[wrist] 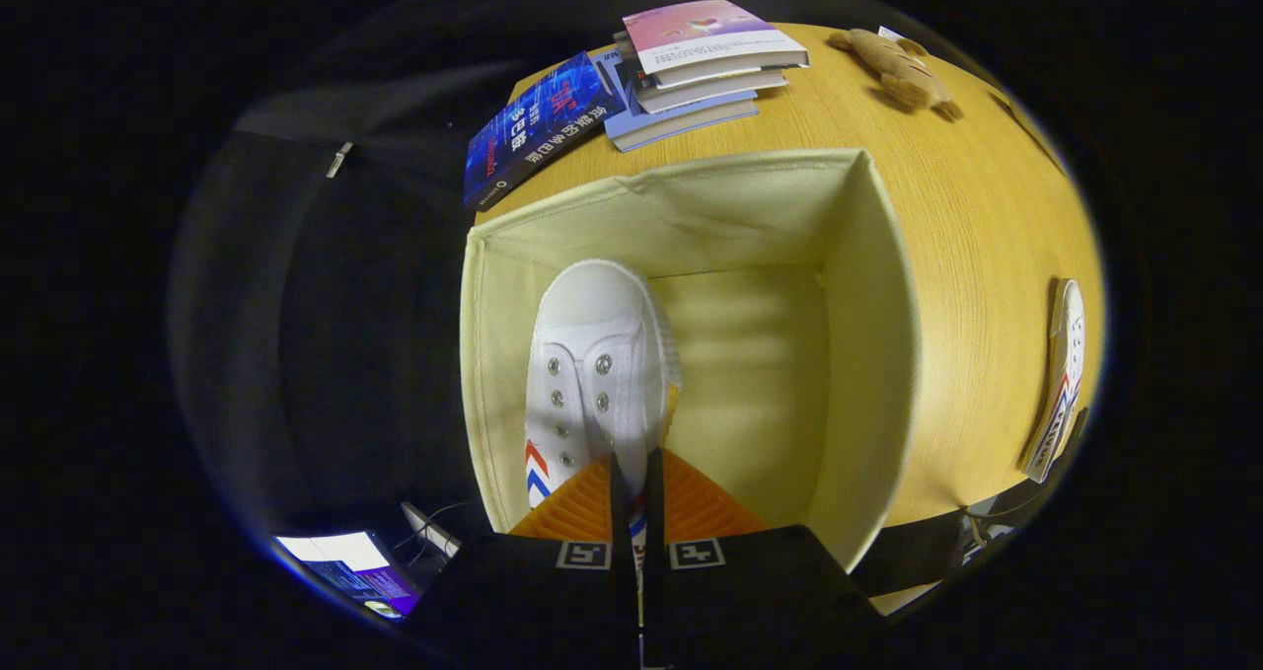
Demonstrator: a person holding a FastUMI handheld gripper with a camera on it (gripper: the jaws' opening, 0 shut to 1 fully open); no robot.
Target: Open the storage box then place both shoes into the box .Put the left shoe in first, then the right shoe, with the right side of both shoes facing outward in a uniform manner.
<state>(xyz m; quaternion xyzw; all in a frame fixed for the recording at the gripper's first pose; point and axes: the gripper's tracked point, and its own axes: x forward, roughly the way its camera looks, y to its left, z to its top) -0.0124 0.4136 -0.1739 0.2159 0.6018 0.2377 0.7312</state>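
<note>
My tongs (636, 512) are clamped on the heel of the first shoe (597, 369), which hangs toe-down inside the open box (868, 354). The second shoe (1061, 384) lies well off to the right on the counter (967, 216). Risk: releasing too high lets the shoe topple and face the wrong way.

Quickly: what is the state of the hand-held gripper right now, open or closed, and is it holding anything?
Hand-held gripper: closed on the white shoe, both fingers pinching its heel edge, holding it inside the open storage box.
</note>
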